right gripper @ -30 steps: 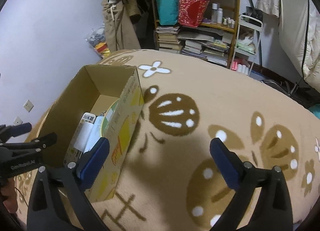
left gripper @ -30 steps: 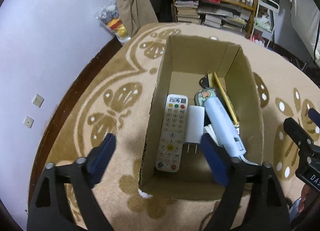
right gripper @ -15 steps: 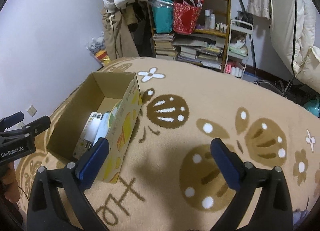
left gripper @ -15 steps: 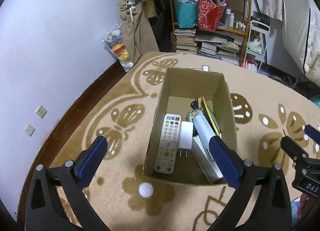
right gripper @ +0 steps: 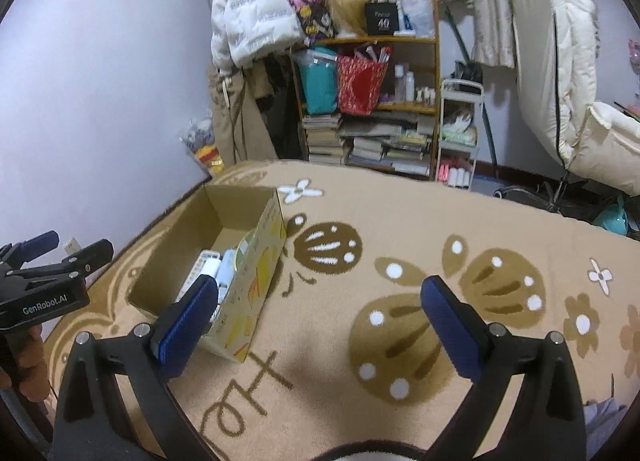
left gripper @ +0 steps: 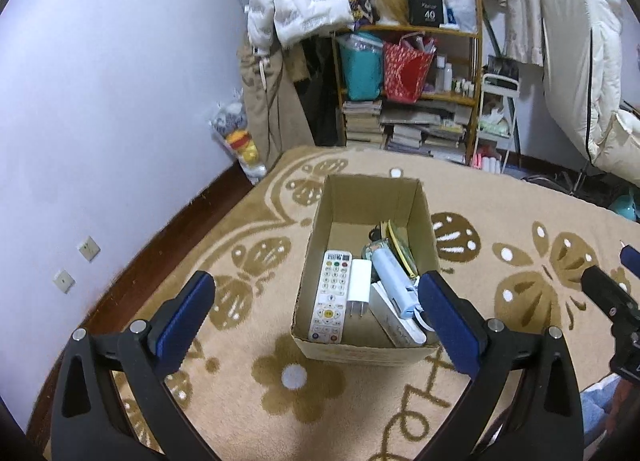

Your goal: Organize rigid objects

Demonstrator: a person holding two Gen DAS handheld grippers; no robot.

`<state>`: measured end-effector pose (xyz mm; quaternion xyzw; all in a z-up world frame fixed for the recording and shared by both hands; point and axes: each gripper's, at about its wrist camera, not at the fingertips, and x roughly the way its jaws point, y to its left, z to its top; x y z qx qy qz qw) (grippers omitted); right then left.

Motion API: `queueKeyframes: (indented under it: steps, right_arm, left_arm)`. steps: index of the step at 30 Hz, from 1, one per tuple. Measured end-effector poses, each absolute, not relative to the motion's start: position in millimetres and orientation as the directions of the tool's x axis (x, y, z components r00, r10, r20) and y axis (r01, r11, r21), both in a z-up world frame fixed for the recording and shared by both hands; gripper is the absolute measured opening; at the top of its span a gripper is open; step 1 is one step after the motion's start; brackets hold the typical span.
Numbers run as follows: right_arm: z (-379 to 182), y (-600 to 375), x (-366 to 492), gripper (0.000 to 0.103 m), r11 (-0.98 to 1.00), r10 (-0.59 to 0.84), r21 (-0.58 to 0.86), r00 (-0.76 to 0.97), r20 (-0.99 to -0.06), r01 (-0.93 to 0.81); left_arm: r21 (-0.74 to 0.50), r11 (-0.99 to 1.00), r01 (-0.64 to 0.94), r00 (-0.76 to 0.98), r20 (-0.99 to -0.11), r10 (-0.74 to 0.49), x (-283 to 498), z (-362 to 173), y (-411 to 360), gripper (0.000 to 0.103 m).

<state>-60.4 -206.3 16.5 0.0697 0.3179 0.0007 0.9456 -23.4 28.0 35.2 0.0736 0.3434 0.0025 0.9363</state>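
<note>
An open cardboard box (left gripper: 320, 347) stands on the patterned rug. Inside lie a white remote control (left gripper: 331, 296), a white plug adapter (left gripper: 359, 285), a pale blue tube-shaped item (left gripper: 394, 281) and other small things partly hidden by the box wall. My left gripper (left gripper: 316, 319) hangs open above the box's near end, holding nothing. My right gripper (right gripper: 316, 319) is open too, over bare rug to the right of the box (right gripper: 262, 273). The left gripper (right gripper: 48, 273) shows at the left edge of the right wrist view.
The tan rug (right gripper: 400, 253) with brown butterfly shapes spreads wide to the right of the box. A crowded bookshelf (left gripper: 408, 101) and hanging coats stand at the far wall. A white padded chair (right gripper: 568, 101) stands at the right. The wall runs close along the left.
Both grippers have risen and pulled back from the box, which now looks smaller and farther away. Both stayed open and nothing inside the box moved.
</note>
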Motion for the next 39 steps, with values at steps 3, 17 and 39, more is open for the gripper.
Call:
queueKeyframes:
  steps: [3, 17, 39]
  right_arm:
    - [21, -209, -72, 0.103, 0.99, 0.043, 0.135, 0.82, -0.571, 0.042]
    - [11, -219, -105, 0.103, 0.987, 0.056, 0.159, 0.858, -0.511, 0.03]
    - [-14, -222, -98, 0.103, 0.986, 0.018, 0.145, 0.83, -0.557, 0.076]
  left_arm:
    - [0.164, 0.985, 0.045, 0.797, -0.601, 0.063, -37, 41, 24, 0.101]
    - [0.199, 0.978, 0.064, 0.843, -0.535, 0.054, -72, 46, 12, 0.101]
    - [0.193, 0.978, 0.083, 0.792, -0.608, 0.053, -53, 22, 9, 0.101]
